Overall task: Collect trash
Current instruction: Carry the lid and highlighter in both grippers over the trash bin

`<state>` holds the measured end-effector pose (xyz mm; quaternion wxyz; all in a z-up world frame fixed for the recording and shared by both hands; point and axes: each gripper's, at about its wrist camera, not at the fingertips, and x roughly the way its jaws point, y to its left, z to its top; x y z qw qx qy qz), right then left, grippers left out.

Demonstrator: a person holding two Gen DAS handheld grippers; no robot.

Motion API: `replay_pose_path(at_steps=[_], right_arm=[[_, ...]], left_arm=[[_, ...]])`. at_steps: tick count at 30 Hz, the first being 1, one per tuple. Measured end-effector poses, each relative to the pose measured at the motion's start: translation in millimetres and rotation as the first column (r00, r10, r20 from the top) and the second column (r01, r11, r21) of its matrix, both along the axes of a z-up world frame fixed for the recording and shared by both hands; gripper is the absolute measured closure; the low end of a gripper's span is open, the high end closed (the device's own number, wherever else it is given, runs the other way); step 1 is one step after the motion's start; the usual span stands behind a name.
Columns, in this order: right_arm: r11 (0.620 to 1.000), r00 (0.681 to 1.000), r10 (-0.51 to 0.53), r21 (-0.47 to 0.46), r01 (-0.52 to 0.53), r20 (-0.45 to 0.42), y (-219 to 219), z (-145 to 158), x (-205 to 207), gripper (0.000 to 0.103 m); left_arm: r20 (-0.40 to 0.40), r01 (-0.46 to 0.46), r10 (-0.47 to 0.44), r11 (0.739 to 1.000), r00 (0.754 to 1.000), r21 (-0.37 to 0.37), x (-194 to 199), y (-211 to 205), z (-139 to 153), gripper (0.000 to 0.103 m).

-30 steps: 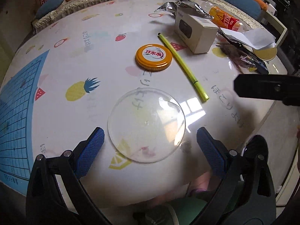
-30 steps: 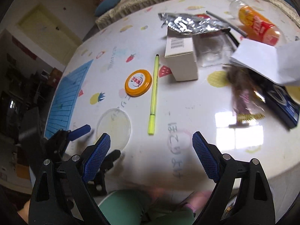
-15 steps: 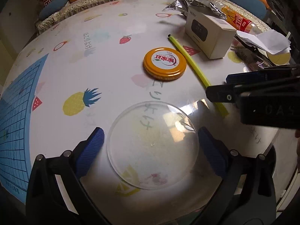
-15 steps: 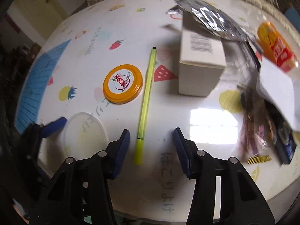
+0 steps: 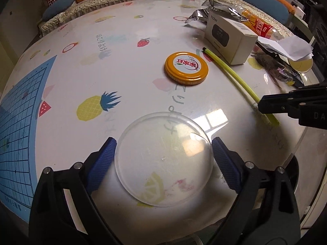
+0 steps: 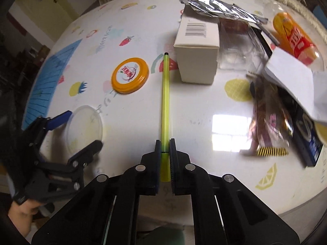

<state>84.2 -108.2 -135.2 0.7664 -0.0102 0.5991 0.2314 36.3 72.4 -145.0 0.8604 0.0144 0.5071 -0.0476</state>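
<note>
Right wrist view: right gripper (image 6: 163,146) has just been closing, fingers now clamped on the near end of the yellow-green pen (image 6: 165,100), which lies flat on the counter (image 6: 132,122) and runs straight away toward the white box (image 6: 197,47). Pen is slim, fluorescent, with a small black tip at the far end, just beside the box's near left corner. A second ago those fingers were wide apart with the pen lying ahead and to their left; half a second ago they straddled it, half shut. Left of the pen sits the orange lid (image 6: 129,75), farther out the silver foil wrapper (image 6: 216,6) and orange bottle (image 6: 294,34). Left wrist view: left gripper (image 5: 163,153) is spread wide, its blue fingers (image 5: 101,160) flanking the clear round lid (image 5: 163,159) at either rim; contact not certain. A second ago that lid lay ahead of the fingers, not between them.
</note>
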Motion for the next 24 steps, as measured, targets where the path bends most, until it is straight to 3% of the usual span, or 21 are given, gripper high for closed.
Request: replay_pose_path(at_steps=[7, 12, 19, 24], right_arm=[[0.988, 1.000, -0.014, 0.156, 0.017, -0.023, -36.1, 26.8, -23.4, 0.094], [0.969, 0.999, -0.045, 0.241, 0.048, -0.018, -75.1, 46.5, -51.8, 0.094], [0.942, 0.985, -0.172, 0.290, 0.170, -0.018, -160.7, 54.8, -106.6, 0.094], [0.903, 0.944, -0.326, 0.278, 0.327, -0.051, -237.7, 35.3, -157.5, 0.094]], left_arm=[[0.049, 0.015, -0.014, 1.000, 0.999, -0.027, -10.1, 3.6, 35.0, 0.012], [0.088, 0.066, -0.062, 0.997, 0.994, -0.041, -13.2, -20.1, 62.0, 0.012], [0.098, 0.215, -0.208, 0.975, 0.973, -0.061, -25.9, -100.4, 73.8, 0.012], [0.091, 0.342, -0.334, 0.935, 0.938, -0.091, -45.8, -179.4, 74.1, 0.012]])
